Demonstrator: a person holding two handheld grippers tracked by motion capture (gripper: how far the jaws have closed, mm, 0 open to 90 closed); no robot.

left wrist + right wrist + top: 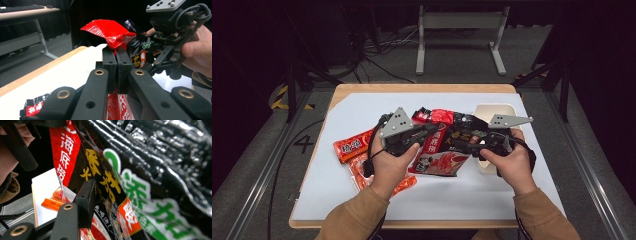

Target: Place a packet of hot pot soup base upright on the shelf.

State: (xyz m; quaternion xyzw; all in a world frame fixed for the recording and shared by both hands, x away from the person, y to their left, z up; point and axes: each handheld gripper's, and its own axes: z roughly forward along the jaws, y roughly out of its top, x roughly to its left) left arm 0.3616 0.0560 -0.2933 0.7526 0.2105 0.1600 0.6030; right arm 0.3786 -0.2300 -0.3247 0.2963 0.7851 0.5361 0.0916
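Observation:
A glossy packet [457, 134], black with a red crimped top, is held up off the white mat between both hands. My left gripper [432, 131] is shut on its red end [110, 31], and the two pads [116, 53] meet around the foil. My right gripper [463, 146] reaches in from the right toward the black part [136, 58] of the same packet. In the right gripper view one black finger [86, 200] stands beside the packet's printed face [150, 182], which hides the other finger. I see no squeeze on the foil there.
Orange-red packets [354, 146] lie on the mat [362, 110] at the left. A red and white pouch [442, 162] lies under the hands. A small black and red sachet [424, 116] sits behind them. A beige tray [499, 111] stands at the right.

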